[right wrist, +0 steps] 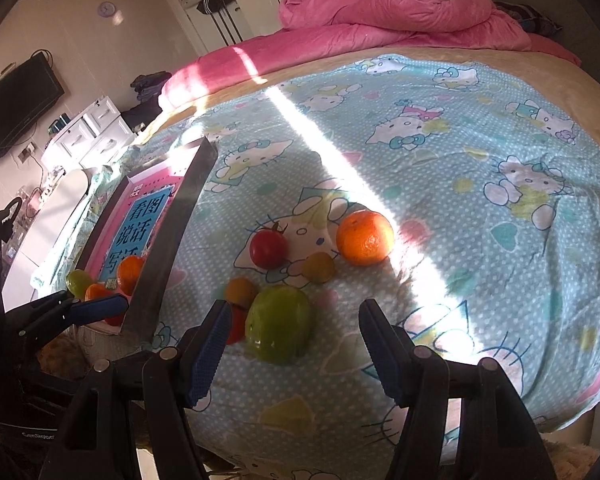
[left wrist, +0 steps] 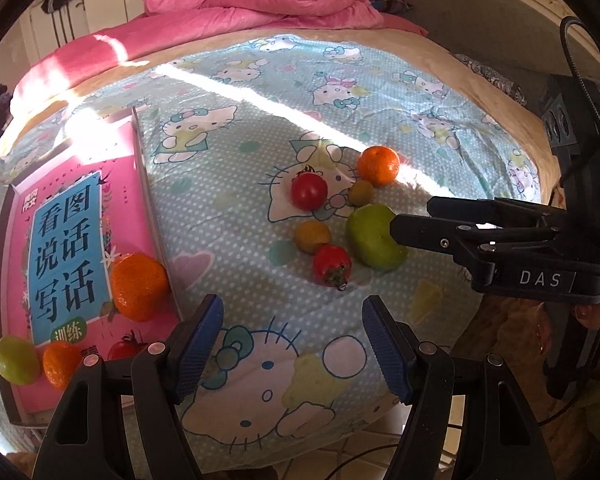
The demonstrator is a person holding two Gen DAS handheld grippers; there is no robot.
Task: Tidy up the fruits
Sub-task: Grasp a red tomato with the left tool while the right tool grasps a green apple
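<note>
Loose fruit lies on the cartoon-cat bedsheet: an orange [left wrist: 379, 165] [right wrist: 365, 237], a red tomato [left wrist: 309, 191] [right wrist: 269, 249], a small olive fruit [left wrist: 361, 193], a yellow-orange fruit [left wrist: 312, 236], a stemmed tomato [left wrist: 332, 266] and a big green fruit [left wrist: 374, 242] [right wrist: 279, 328]. My right gripper [right wrist: 296, 344] [left wrist: 412, 216] is open and low over the green fruit, which sits just ahead of its fingers near the left pad, untouched. My left gripper [left wrist: 292, 344] [right wrist: 88, 304] is open and holds nothing, hovering right of the tray. The right gripper's left finger partly hides the stemmed tomato.
A shallow tray [left wrist: 152, 200] [right wrist: 168, 240] lined with a pink book sits at the left, holding an orange [left wrist: 139, 286], a green fruit [left wrist: 16, 360], a small orange [left wrist: 60, 364] and a tomato. A pink quilt [right wrist: 380, 12] is heaped at the far end. The bed's near edge drops to tiled floor.
</note>
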